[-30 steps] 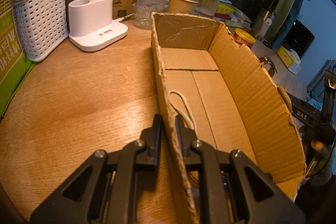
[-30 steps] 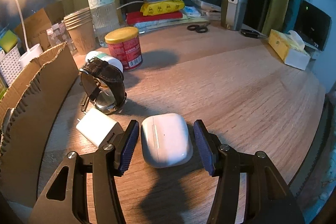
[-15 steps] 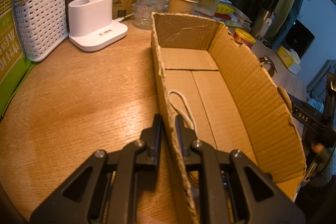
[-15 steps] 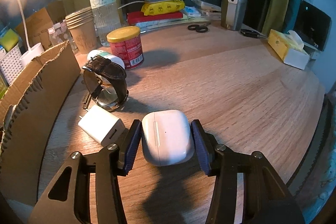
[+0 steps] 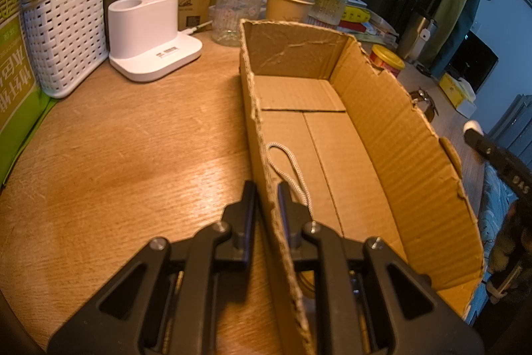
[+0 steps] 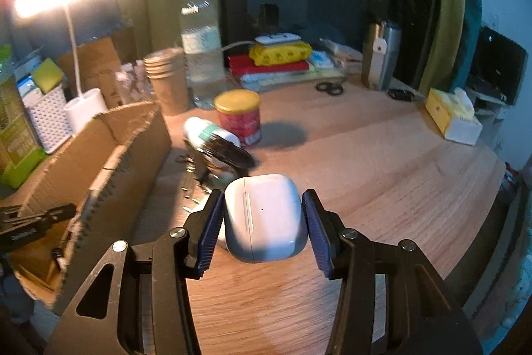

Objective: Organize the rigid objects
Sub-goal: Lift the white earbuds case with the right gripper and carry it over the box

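Wooden table (image 6: 382,162) lit by lamp: my right tool (image 6: 262,222) is pinching the earbud case (image 6: 266,215), lifting; my left tool (image 5: 266,205) is clamping the cardboard box (image 5: 399,135) wall. Next: carrying the case into the box.

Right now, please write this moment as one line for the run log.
left gripper: shut on cardboard box wall | right gripper: shut on white earbuds case, lifted off table | box: only a cord inside
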`<act>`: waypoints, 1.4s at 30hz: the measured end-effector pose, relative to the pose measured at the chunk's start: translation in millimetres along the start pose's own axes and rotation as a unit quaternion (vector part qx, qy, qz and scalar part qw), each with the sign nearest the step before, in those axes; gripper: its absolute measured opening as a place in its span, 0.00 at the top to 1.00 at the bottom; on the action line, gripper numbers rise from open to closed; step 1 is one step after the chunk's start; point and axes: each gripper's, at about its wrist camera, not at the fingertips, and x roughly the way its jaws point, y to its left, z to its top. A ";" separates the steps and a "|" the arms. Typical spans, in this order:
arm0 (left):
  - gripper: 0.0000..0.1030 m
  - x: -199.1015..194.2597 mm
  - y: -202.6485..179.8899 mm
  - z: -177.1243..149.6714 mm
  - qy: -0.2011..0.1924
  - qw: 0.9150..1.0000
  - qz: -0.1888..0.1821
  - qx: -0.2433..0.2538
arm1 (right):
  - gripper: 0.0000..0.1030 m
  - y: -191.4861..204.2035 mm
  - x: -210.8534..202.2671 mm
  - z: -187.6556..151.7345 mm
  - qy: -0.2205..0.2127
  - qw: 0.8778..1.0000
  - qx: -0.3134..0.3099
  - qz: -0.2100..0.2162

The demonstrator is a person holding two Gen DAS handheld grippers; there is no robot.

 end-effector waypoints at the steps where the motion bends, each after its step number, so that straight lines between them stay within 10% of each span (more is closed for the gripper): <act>1: 0.87 0.0 0.0 0.0 0.000 1.000 0.000 0.000 | 0.50 3.4 -4.5 1.5 -0.004 1.000 -0.001 0.006; 42: 0.87 0.3 0.0 0.3 0.000 1.000 -0.001 0.000 | 0.50 143.4 -18.3 -2.8 -0.002 0.982 -0.128 0.141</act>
